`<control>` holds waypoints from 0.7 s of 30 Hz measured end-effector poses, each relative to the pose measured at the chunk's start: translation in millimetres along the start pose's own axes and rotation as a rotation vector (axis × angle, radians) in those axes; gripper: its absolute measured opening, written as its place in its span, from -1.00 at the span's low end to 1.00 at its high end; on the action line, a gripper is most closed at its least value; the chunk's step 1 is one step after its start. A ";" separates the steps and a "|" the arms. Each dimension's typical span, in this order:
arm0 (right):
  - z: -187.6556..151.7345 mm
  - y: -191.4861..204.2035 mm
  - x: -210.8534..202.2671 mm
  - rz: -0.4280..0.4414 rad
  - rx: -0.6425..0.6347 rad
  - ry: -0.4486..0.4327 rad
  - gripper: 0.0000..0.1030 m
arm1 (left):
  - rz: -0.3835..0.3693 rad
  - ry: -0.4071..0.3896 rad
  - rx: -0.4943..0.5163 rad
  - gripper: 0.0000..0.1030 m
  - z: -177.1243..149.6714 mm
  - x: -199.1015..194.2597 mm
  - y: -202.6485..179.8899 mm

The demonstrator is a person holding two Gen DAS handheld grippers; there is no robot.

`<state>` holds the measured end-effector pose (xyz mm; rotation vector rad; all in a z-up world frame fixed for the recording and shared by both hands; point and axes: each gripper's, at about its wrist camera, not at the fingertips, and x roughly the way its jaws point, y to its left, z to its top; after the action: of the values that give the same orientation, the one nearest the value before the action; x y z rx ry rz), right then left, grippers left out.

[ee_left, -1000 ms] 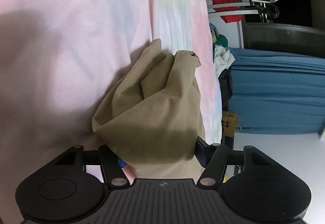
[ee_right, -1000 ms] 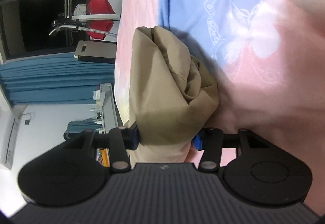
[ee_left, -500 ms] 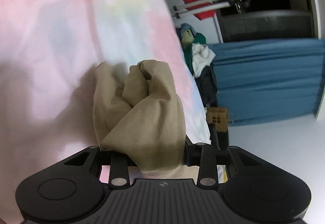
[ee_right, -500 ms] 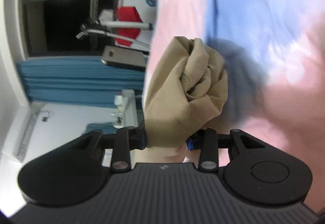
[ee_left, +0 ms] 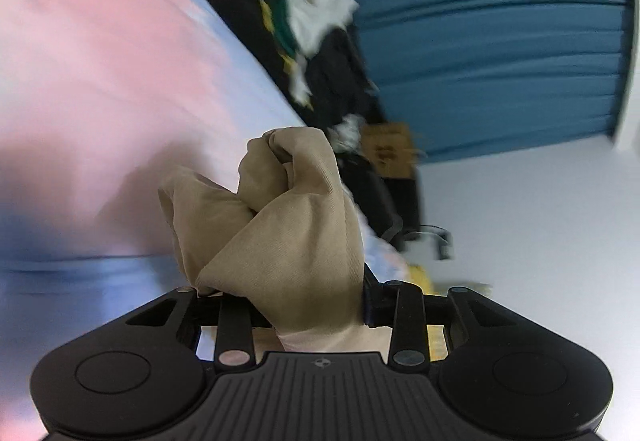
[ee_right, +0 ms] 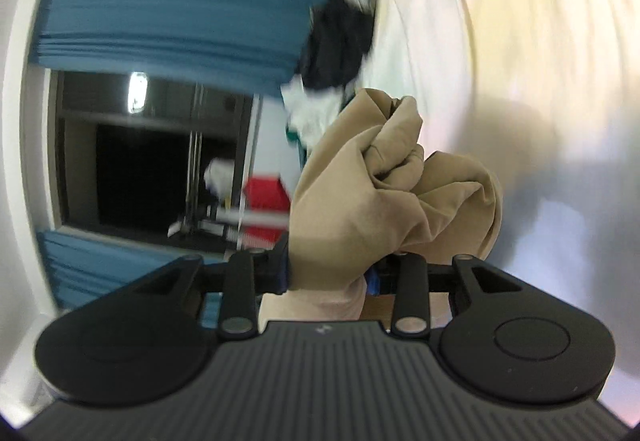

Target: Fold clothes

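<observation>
Bunched tan garment (ee_left: 288,233) fills each frame's lower centre, pinched between the fingers of both the left gripper (ee_left: 308,305) and right gripper (ee_right: 332,277), rising straight ahead above the pastel bedsheet (ee_left: 100,81).

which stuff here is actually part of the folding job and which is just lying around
Part of the job:
- bunched tan cloth garment, clamped by the left gripper and the right gripper
- pink and blue pastel bed sheet behind it

Just lying about:
- heap of green, white and dark clothes
- blue pleated curtain
- brown cardboard box
- red item on a rack
</observation>
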<state>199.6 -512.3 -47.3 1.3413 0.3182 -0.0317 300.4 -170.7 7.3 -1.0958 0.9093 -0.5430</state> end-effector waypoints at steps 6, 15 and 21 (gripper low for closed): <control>71.0 -28.4 20.7 -0.019 -0.143 -0.140 -0.25 | -0.062 0.057 0.065 -0.25 -20.8 95.4 20.0; 45.6 -145.6 13.3 -0.170 -0.095 0.006 -0.26 | 0.099 0.216 0.176 -0.25 -44.2 104.3 123.8; 22.2 -163.7 -1.9 -0.233 -0.136 0.008 -0.20 | 0.153 0.241 0.280 -0.12 -46.8 97.6 136.2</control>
<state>169.0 -572.2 -198.2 1.1650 0.4747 -0.1963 306.6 -216.8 -160.4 -0.7110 1.0801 -0.6629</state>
